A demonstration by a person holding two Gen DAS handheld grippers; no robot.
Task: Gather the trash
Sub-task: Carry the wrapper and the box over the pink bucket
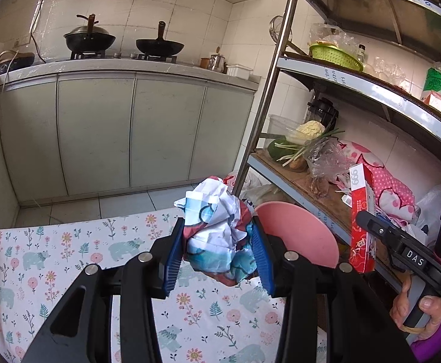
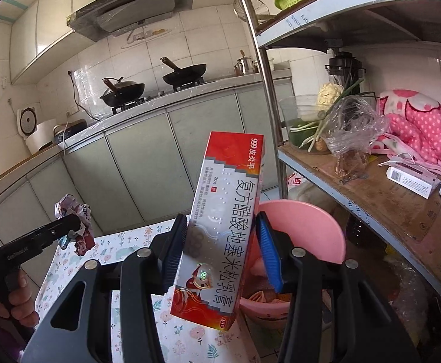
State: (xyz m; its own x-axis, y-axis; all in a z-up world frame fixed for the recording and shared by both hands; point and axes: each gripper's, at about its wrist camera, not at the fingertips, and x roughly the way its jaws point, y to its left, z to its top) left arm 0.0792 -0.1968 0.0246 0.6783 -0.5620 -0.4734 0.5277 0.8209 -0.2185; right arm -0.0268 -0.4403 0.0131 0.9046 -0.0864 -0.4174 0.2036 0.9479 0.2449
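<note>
Both grippers clamp trash, left gripper (image 1: 217, 242) a paper wad (image 1: 217, 230), right gripper (image 2: 220, 251) a red box (image 2: 223, 220), poised near the pink bin (image 2: 305, 230), probably for dropping.

Kitchen background noted. A grey counter (image 1: 135, 68) runs along the tiled wall, carrying two black woks (image 1: 159, 47) on a gas hob; the left wok (image 1: 89, 37) has a lid on it. Pale green cabinet doors (image 1: 94, 133) stand below. A range hood (image 2: 129, 9) hangs above the hob. A metal shelf rack (image 1: 356, 83) stands at the right: a green basket (image 1: 335, 57) on an upper tier; a cauliflower (image 1: 309, 130), spring onions (image 1: 299, 151), a clear plastic bag (image 1: 326, 157) and a pink dotted cloth (image 1: 389, 184) on a lower tier. The desk wears a floral cloth with bears (image 1: 69, 251).
</note>
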